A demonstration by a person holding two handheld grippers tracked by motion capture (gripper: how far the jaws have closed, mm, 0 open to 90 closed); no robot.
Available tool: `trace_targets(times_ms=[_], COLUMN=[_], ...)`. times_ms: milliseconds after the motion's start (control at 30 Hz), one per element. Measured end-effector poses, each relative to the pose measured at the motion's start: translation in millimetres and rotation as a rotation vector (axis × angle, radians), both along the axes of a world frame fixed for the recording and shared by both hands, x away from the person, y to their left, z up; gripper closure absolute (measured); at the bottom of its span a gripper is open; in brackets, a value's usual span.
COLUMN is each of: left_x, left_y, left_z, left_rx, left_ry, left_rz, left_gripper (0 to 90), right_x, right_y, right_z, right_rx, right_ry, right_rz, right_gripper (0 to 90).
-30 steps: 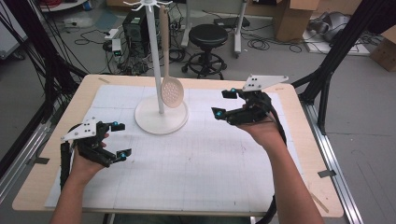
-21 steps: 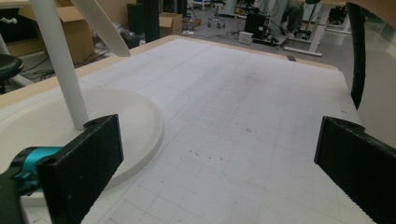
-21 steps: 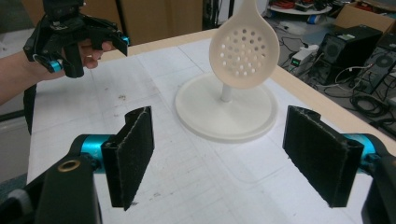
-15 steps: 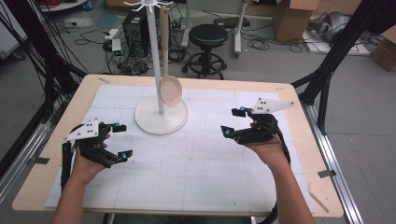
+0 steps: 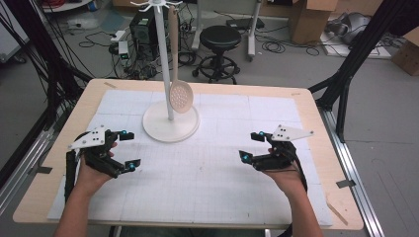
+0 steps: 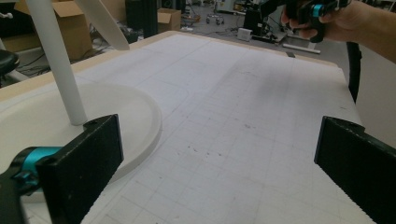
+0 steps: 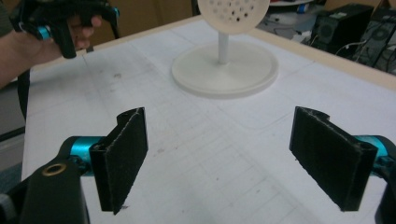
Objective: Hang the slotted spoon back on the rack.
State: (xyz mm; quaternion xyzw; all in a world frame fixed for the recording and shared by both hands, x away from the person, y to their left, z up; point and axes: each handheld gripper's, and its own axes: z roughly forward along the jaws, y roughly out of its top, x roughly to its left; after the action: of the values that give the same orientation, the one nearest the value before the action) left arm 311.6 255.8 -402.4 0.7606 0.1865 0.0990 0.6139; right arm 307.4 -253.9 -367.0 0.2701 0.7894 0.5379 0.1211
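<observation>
We see a light wooden table (image 5: 316, 106) with a white gridded mat (image 5: 207, 182) spread over most of its top — bare wood shows as a border all round. On the mat, toward the far side and left of centre, stands a white stand (image 5: 170, 123) on its round base — a slotted spoon (image 5: 181, 96) hangs from it.

Two tongs (image 5: 129, 150) (image 5: 252, 145), one stand (image 5: 170, 121), one slotted spoon (image 5: 180, 96)

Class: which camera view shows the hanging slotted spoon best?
The high view: the whole spoon hangs from the stand. The right gripper view shows its perforated bowl; the left gripper view shows part of it.
</observation>
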Motion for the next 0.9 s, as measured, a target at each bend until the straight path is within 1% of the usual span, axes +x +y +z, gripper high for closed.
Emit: trace_targets(times_ms=[100, 233, 267, 400, 500, 567, 633, 767, 867, 900], left_x=[0.6, 1.7, 2.0, 2.1, 1.6, 1.4, 1.3, 1.2, 0.7, 0.6], left_y=[-0.1, -0.8, -1.4, -3.4, -3.2, -2.6, -2.5, -2.9, -3.7, -3.8], left_z=[-0.4, -1.7, -2.2, -3.3, -2.7, -2.5, -2.6, -2.7, -2.9, -2.6], left_rx=[-0.005, 0.000, 0.002, 0.013, 0.005, 0.006, 0.003, 0.002, 0.004, 0.007], left_ry=[0.001, 0.003, 0.007, 0.009, 0.009, 0.009, 0.009, 0.007, 0.011, 0.007], left_rz=[-0.001, -0.005, -0.005, -0.011, -0.009, -0.010, -0.010, -0.014, -0.015, -0.016], left_gripper=[1.7, 1.7, 1.6, 1.7, 1.6, 1.6, 1.7, 1.7, 1.7, 1.7], right_x=[0.4, 1.9, 3.2, 5.5, 5.1, 5.4, 5.9, 8.0, 6.6, 6.6], right_y=[0.8, 1.5, 2.8, 7.1, 5.5, 3.1, 0.6, -3.8, -5.0, -5.5], right_z=[-5.8, -12.5, -14.7, -19.1, -20.1, -22.1, -24.9, -30.0, -31.2, -30.9], right_rx=[-0.003, 0.000, -0.008, -0.030, -0.018, -0.013, -0.015, -0.019, -0.019, -0.020], right_ry=[0.003, 0.013, 0.023, 0.036, 0.039, 0.037, 0.048, 0.056, 0.064, 0.058], right_rz=[0.000, 0.011, 0.016, 0.025, 0.028, 0.022, 0.011, -0.006, -0.010, -0.009], right_gripper=[17.2, 15.4, 15.0, 12.7, 11.6, 11.5, 11.2, 10.9, 10.8, 10.9])
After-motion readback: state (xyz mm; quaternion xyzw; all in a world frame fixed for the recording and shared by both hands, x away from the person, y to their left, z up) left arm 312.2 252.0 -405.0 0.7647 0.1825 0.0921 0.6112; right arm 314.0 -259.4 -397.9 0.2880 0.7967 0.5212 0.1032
